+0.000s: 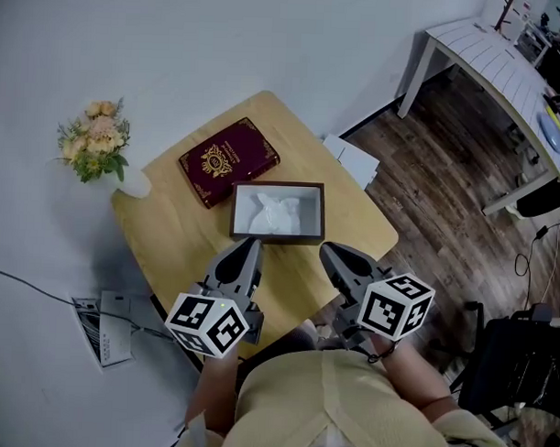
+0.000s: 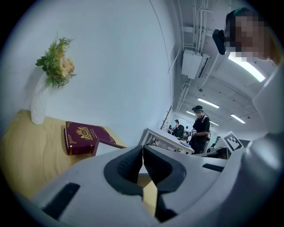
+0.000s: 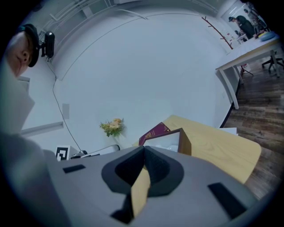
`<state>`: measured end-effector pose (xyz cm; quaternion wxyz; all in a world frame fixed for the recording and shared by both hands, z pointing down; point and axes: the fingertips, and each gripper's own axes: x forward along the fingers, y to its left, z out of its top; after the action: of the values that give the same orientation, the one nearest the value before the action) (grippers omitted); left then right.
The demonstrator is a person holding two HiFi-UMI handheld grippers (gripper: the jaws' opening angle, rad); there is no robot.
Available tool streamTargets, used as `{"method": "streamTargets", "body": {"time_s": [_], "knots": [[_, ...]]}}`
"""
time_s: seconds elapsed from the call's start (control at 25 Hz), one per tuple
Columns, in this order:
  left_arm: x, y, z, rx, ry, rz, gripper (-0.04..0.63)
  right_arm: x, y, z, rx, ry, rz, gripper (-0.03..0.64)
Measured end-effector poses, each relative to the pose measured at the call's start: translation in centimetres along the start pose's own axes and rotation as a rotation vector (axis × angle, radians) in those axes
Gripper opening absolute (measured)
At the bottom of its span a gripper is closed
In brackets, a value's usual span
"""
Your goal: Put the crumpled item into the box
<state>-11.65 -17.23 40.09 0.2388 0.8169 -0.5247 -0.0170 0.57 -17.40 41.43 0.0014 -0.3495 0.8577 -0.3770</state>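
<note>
White crumpled paper (image 1: 279, 212) lies inside the brown box (image 1: 277, 236); near it, my left gripper (image 1: 250, 244) and right gripper (image 1: 328, 252) are closed, empty.

Pale, bare wall (image 1: 222, 42) behind a small light-wood table (image 1: 169, 237). At left, a thin cable (image 1: 30, 287) trailing over the pale surface toward a white device (image 1: 107, 326). Gives way at right to a dark wood-plank floor (image 1: 436, 214), with a flat white sheet or board (image 1: 355, 161) lying just beside the table's corner. Farther off, a white slatted table (image 1: 492, 56) on white legs. Black chair (image 1: 513, 364) at lower right. In the left gripper view, lit strip lights (image 2: 246, 66) on a ceiling crossed by white pipes (image 2: 199, 20), a white cabinet (image 2: 194, 64) mounted high on the wall, and a person in dark clothes (image 2: 202, 131) standing by distant desks.
</note>
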Motion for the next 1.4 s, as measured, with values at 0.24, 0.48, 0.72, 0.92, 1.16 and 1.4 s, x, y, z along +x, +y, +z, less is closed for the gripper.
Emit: {"method": "streamTargets", "body": {"time_s": [0.24, 0.48, 0.72, 0.92, 1.16, 1.4], "knots": [[-1.6, -0.2, -0.7, -0.020, -0.019, 0.030, 0.028, -0.7, 0.5, -0.8, -0.008, 0.008, 0.009, 0.029], [-2.8, -0.7, -1.7, -0.037, -0.015, 0.035, 0.028, -1.3, 1.3, -1.4, -0.022, 0.017, 0.018, 0.029], [-3.6, -1.2, -2.2, -0.040, -0.021, 0.039, 0.028, -2.1, 1.6, -2.2, -0.025, 0.025, 0.021, 0.028], [-4.3, -1.7, -2.6, -0.042, -0.017, 0.039, 0.028, -2.7, 1.9, -2.7, -0.028, 0.034, 0.028, 0.028], [-4.8, -2.2, -3.1, -0.039, -0.012, 0.037, 0.028, -3.3, 2.1, -3.2, -0.045, 0.044, 0.028, 0.028], [-5.1, -2.5, -3.3, -0.031, -0.009, 0.036, 0.028, -3.5, 2.1, -3.2, -0.047, 0.041, 0.029, 0.028]]}}
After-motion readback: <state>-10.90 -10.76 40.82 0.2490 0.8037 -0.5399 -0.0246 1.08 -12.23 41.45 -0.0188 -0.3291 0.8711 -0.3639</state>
